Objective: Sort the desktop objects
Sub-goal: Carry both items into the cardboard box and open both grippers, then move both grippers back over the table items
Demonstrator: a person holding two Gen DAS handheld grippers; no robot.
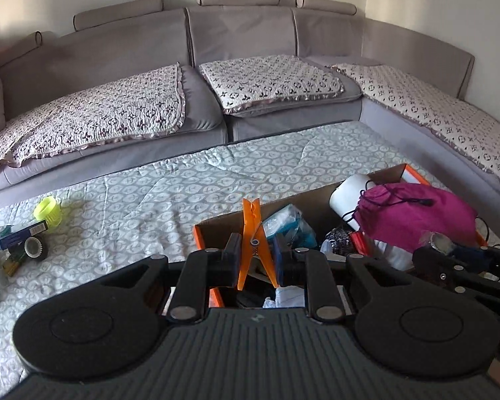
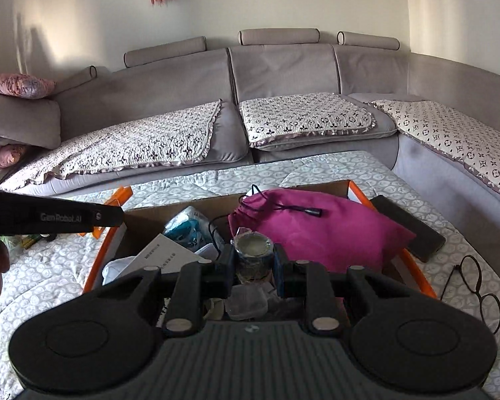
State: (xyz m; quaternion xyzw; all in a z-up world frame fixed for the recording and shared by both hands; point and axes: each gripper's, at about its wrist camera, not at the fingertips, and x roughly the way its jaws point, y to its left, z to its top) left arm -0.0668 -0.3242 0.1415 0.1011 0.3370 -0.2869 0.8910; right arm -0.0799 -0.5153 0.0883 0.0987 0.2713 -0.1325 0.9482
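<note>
Over the open cardboard box (image 1: 320, 200), the left gripper (image 1: 257, 250) is clamped on an orange clothes peg (image 1: 254, 233). The peg stands nearly upright between the pads, with its closed end up and its two legs spread below the fingers. In the right wrist view, the right gripper (image 2: 254, 260) is clamped on a small roll of dark tape (image 2: 253, 250), whose open round end faces up toward the camera.

The box has orange edges and sits on a quilted grey-and-white cloth (image 1: 150, 193) that covers the table, toward its right side. Inside the box lie a magenta drawstring pouch (image 2: 320, 230), a blue-and-white packet (image 2: 188, 226), a white cylinder (image 1: 346, 196) against the far wall, white papers (image 2: 163, 253) and a clear plastic item that cannot be identified. The pouch occupies the right half of the box, and its dark cord lies across its top.

Near the left edge of the table, well apart from the box, a yellow-green cap (image 1: 48, 211), a dark blue carton (image 1: 21, 235) and a black roll (image 1: 35, 248) lie close together. Further small items beside them are too blurred to name.

Near the right edge of the table, a dark phone (image 2: 408, 226) rests just beside the box, and a pair of thin-framed glasses (image 2: 476, 286) lies nearer the camera.

A grey corner sofa (image 1: 236, 33) with patterned seat covers stands behind the table.
</note>
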